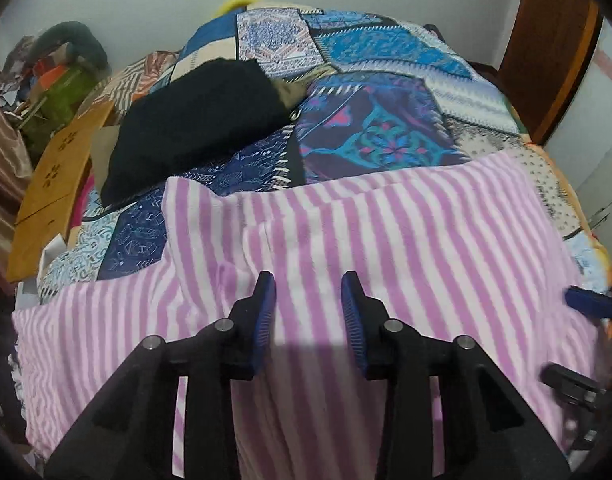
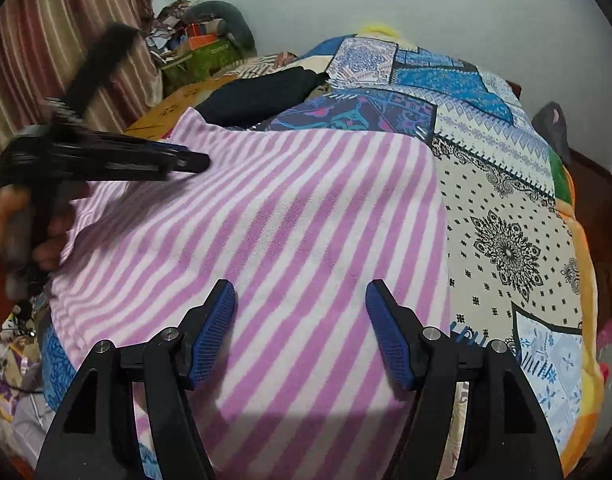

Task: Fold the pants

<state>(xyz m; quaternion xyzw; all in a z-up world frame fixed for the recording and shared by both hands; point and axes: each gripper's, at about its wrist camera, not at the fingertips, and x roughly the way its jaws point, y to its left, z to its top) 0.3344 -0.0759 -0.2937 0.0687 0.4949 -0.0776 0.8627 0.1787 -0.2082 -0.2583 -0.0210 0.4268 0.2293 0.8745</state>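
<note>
Both jaws stand apart over the striped pants (image 2: 289, 216), nothing caught: left hand-held gripper (image 1: 308, 280) narrowly parted, right hand-held gripper (image 2: 300, 292) wider. The pants lie flat on the patchwork bedspread (image 2: 506, 208). Between folds, I reckon; next comes pinching an edge. At eleven o'clock, a black cushion (image 1: 193, 120).

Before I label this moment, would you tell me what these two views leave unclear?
- Right wrist view: the left gripper is motion-blurred and side-on, so its jaw gap is unreadable there.
- Both views: the near edge of the striped pants is hidden under the gripper bodies and cut by the frame.
- Left wrist view: the right gripper is cut by the right edge.
- The black garment partly covers a brownish item, unidentifiable.
</note>
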